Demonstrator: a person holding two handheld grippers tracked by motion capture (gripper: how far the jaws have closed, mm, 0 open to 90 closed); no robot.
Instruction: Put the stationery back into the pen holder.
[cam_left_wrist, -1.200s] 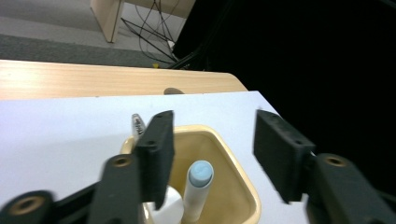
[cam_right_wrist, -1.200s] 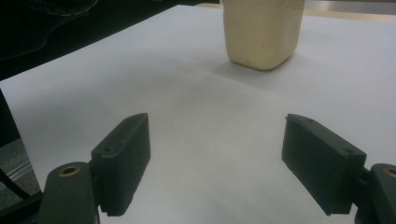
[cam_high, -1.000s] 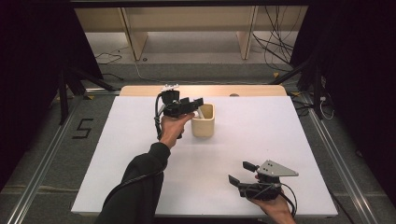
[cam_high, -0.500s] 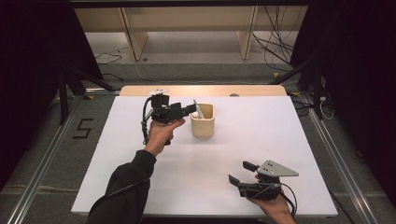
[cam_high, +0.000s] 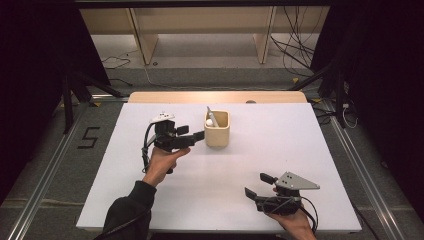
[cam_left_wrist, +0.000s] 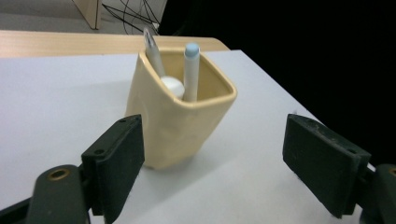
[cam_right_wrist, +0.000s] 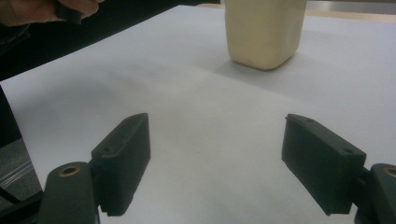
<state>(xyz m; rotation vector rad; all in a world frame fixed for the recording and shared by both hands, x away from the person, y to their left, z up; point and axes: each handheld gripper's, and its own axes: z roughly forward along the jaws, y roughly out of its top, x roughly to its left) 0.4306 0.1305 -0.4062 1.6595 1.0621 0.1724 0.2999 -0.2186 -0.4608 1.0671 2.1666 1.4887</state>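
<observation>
The cream cup (cam_high: 217, 129) stands upright at the far middle of the white table (cam_high: 125, 200) with pens (cam_left_wrist: 191, 70) already inside, the left gripper (cam_high: 192, 138) empty and wide open just left of it, the right gripper (cam_high: 256, 185) open near the front, so little seems left.

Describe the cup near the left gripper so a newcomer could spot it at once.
Start from the white table: toward its far edge, just left of centre, stands the cup, right of the open left gripper. It is a cream, squarish cup with rounded corners, holding a white pen and a grey stick; it is the sole thing standing on the table.
</observation>
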